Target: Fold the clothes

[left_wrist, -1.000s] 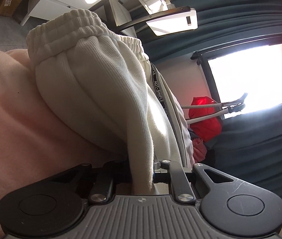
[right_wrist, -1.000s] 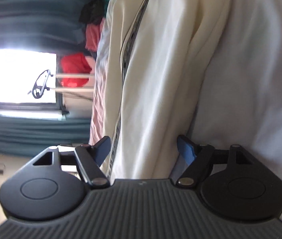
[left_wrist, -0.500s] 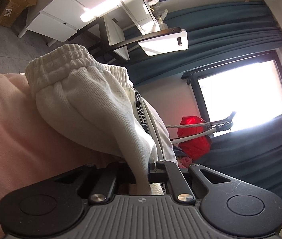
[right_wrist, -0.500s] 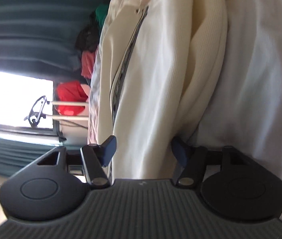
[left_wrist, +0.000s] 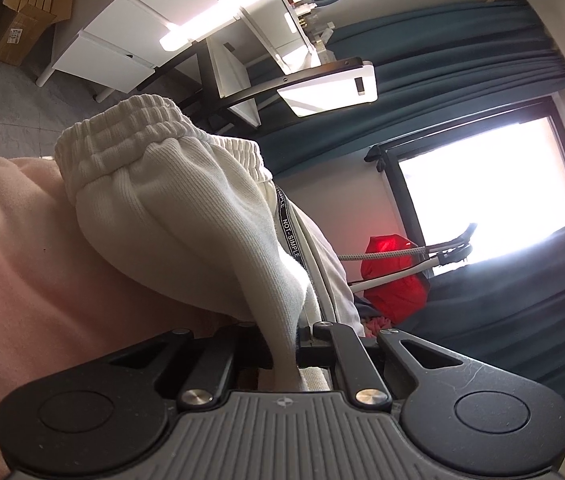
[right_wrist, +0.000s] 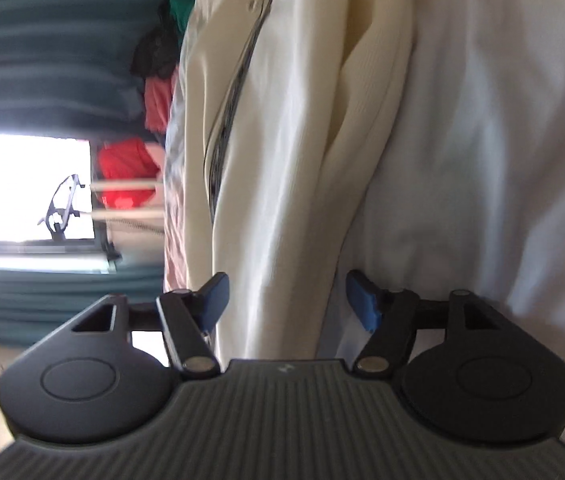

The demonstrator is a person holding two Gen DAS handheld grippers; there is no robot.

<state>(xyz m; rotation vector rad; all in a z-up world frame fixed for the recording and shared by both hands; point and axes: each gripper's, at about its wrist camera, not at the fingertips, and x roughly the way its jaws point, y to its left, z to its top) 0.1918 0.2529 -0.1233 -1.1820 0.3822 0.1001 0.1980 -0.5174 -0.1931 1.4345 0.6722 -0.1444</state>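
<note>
Cream ribbed trousers (left_wrist: 186,216) with an elastic waistband (left_wrist: 134,124) and a black lettered tape (left_wrist: 288,232) lie bunched on a pink cover (left_wrist: 14,260). My left gripper (left_wrist: 282,344) is shut on a fold of this cream fabric, which rises out from between its fingers. In the right wrist view the same trousers (right_wrist: 282,160) run away from me over a white sheet (right_wrist: 482,160). My right gripper (right_wrist: 286,300) straddles a thick fold of them and its jaws are opening. The left blue pad (right_wrist: 214,300) sits by the cloth, while the right one stands off it.
A red bag (left_wrist: 394,276) hangs by a bright window (left_wrist: 482,192) with dark teal curtains (left_wrist: 442,40). White drawers (left_wrist: 122,28) and a cardboard box (left_wrist: 26,16) stand on the floor beyond. More coloured clothes (right_wrist: 158,80) are piled at the far end of the bed.
The left wrist view has tilted a little, showing more of the room above the waistband, with the fold still pinched. The right jaws narrowed around the cream fold, then spread apart again.
</note>
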